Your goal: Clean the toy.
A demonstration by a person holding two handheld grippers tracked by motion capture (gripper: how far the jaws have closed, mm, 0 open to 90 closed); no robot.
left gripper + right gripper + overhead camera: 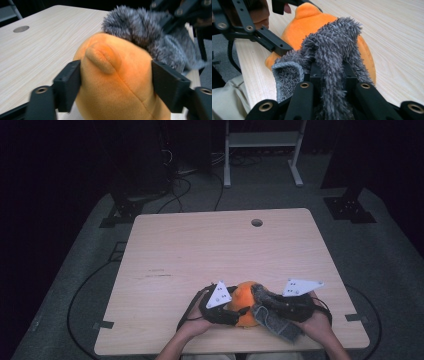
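A: Table [200, 245] first: pale wood, a round cable hole [257, 222] near its far edge, most of the top bare. All the work sits at the near edge, right of centre.

B: And the biggest thing on it?

A: The orange plush toy [243, 295], resting on the table between the two hands. In the left gripper view it bulges between the black jaws, a small stitched nub facing the camera.

B: So the left gripper [231, 314] has it?

A: Yes, its jaws are set partway apart and press into the toy's sides, so the plush dents a little under each pad.

B: The grey thing?

A: A fuzzy grey sock [332, 57], draped over the toy's right side. The right gripper [329, 75] has its jaws drawn nearly together on a fold of it; the cuff's knitted inside [287, 77] shows at the left of that view.

B: What could go wrong from here?

A: Probably two things. The toy is soft and rounded, so a firm tug on the sock could squeeze it out of the left jaws or roll it toward the near edge. And the right jaws hold a thin pinch of loose pile, which may slip free if the sock catches on the plush.
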